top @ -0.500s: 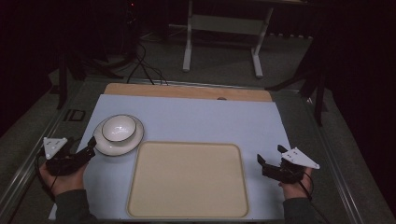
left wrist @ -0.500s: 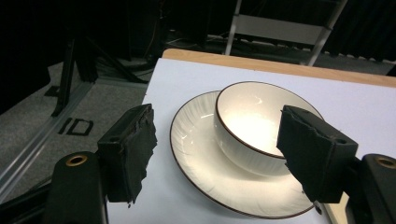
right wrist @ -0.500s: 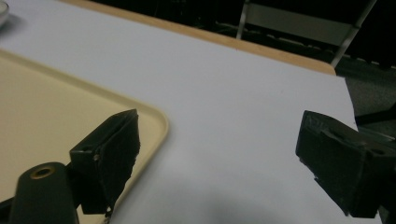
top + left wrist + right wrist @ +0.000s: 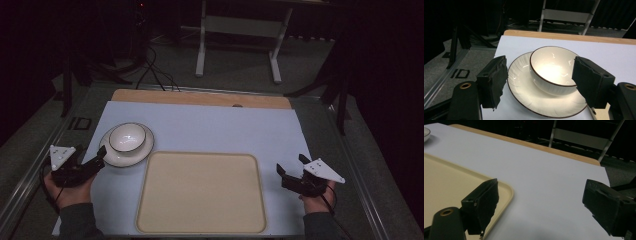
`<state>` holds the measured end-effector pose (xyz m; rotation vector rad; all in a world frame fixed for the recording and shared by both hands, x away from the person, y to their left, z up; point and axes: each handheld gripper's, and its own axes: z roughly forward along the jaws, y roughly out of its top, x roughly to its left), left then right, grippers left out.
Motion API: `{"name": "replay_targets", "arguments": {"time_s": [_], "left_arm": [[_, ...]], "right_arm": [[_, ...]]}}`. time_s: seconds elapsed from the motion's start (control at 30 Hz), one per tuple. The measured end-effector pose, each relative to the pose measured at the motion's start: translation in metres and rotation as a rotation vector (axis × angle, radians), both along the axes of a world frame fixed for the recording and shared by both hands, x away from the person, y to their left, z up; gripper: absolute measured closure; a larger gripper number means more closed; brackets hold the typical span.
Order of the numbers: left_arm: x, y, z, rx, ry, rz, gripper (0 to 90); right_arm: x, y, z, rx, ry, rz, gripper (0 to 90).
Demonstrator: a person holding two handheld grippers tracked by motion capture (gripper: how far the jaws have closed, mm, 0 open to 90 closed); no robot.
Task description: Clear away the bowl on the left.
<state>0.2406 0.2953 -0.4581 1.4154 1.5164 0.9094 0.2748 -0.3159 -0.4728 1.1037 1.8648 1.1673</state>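
A white bowl (image 4: pixel 127 136) with a dark rim sits on a white plate (image 4: pixel 119 158) at the left of the table. In the left gripper view the bowl (image 4: pixel 552 67) and plate (image 4: pixel 529 95) lie just ahead of the jaws. My left gripper (image 4: pixel 101 159) is open and points at the plate's near left edge, holding nothing. In its own view the left gripper (image 4: pixel 540 72) has its jaws wide on either side of the plate. My right gripper (image 4: pixel 291 164) is open and empty over the mat, right of the beige tray (image 4: pixel 200 192). The right gripper (image 4: pixel 541 195) shows its jaws spread wide.
A pale blue mat (image 4: pixel 215 125) covers the table, and a wooden strip (image 4: pixel 200 98) runs along its far edge. Metal rails (image 4: pixel 30 185) border both sides. The empty tray (image 4: pixel 449 180) lies between the grippers. A white stand (image 4: pixel 237 40) and cables (image 4: pixel 150 70) are on the floor beyond.
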Motion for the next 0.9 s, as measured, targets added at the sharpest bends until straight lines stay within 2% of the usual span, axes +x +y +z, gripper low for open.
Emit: {"name": "replay_targets", "arguments": {"time_s": [0.17,0.5,0.63,0.73,0.9], "left_arm": [[0.003,0.000,0.002,-0.009,0.005,-0.002,29.2],[0.020,0.004,0.013,-0.013,0.030,-0.006,30.0],[0.025,0.004,0.017,-0.008,0.029,-0.013,30.0],[0.030,0.001,0.023,0.014,0.024,-0.023,29.9],[0.036,-0.002,0.029,0.014,0.015,-0.030,29.9]], "right_arm": [[-0.001,0.000,0.001,0.010,-0.010,0.005,13.2],[-0.001,0.001,0.000,0.001,-0.021,0.000,13.2],[-0.002,0.001,0.001,0.001,-0.023,-0.003,13.2],[-0.002,0.001,0.001,0.000,-0.028,0.001,13.2],[-0.002,0.001,0.001,0.000,-0.029,0.000,13.2]]}}
